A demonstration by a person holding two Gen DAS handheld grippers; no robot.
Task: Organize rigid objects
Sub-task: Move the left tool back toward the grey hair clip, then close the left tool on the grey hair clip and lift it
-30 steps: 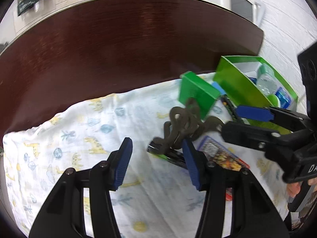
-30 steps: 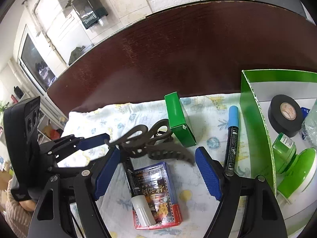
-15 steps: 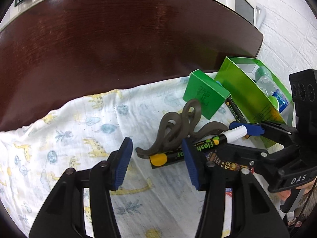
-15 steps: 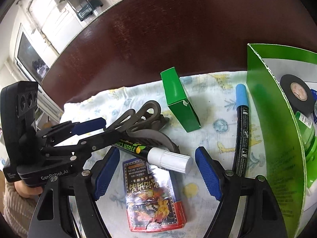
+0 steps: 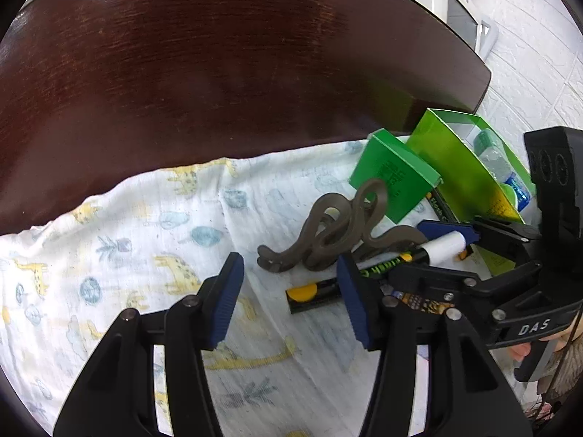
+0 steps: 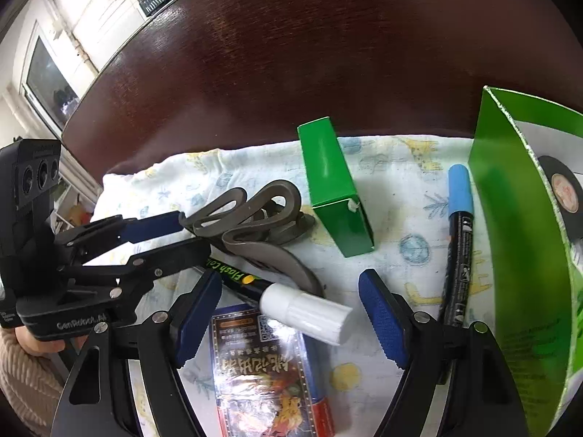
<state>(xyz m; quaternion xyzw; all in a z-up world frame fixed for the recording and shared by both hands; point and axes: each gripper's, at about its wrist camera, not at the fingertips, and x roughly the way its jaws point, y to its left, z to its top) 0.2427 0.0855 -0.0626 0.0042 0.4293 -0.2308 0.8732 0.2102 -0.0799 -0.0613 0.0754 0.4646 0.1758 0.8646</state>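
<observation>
Swinging round on the cloth (image 5: 127, 240), the white-capped marker (image 5: 382, 264) is no longer lying alongside the card pack (image 6: 262, 371) as it was a second ago; it is now crossing the pack's top end, its cap pointing toward the big green box (image 5: 455, 167). Both tools have also been sinking closer to the pile over that second. That is probably setting the marker up as the next item to lift and drop into the box, where a tape roll (image 6: 564, 196) is already sitting.

The left hand-held gripper (image 5: 291, 300) is tilting steeply down at the cloth with its jaws partly apart. The marker's yellow tail is lying between them, close against the right-side pad; whether that pad is touching it I cannot tell, and nothing is being squeezed.

The right hand-held gripper (image 6: 289, 315) is pointing down just as steeply, jaws wide and holding nothing, straddling the white cap with clear gaps on both sides.

The grey hair clip (image 5: 328, 233) is resting partly on the marker, so lifting could be dragging it along. The small green carton (image 5: 390, 178) and the blue-capped marker (image 6: 457, 240) are still waiting on the cloth on the desk (image 5: 218, 73).
</observation>
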